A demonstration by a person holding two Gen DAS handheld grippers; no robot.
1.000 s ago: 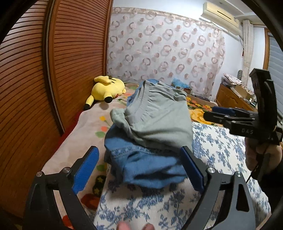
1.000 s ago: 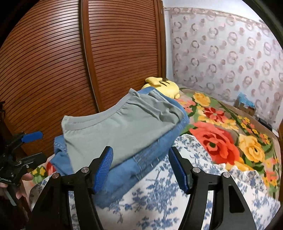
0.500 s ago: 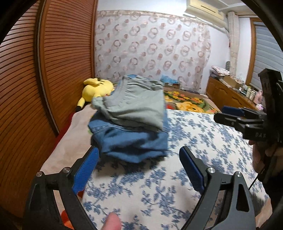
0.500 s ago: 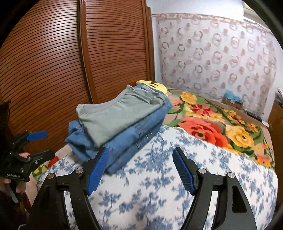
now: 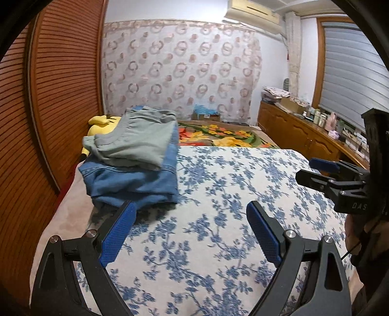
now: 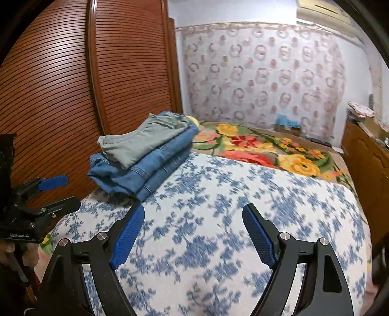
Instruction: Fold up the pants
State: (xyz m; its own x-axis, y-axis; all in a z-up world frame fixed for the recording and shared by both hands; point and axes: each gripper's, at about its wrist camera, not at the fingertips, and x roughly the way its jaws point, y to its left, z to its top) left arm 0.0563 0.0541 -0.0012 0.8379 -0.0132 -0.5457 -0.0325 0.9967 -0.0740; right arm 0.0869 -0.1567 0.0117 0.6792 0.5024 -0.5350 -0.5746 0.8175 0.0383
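We held the left gripper (image 5: 190, 223) wide apart over the blue-flowered bedspread (image 5: 218, 194), nothing between its blue pads and nothing touching them. The right gripper (image 6: 193, 224) also stood wide; its jaws had just been opening, and only bare bedspread showed between them. The folded pants (image 5: 136, 143), a grey-green pair, lay on top of folded blue jeans (image 5: 136, 182), and that stack sat at the bedspread's far left corner, clear of both grippers, beside the slatted wooden wardrobe (image 5: 60, 85). From the left wrist we saw a yellow plush toy (image 5: 102, 125) just behind the stack, an air conditioner (image 5: 252, 11) high on the wall, a window blind (image 5: 352, 68) and the right gripper out beyond the bedspread's right edge. From the right wrist the toy was almost hidden behind the stack, while the flowered blanket (image 6: 267, 148) past the bedspread's far edge showed much more fully, and the left gripper appeared off the bedspread's left edge.
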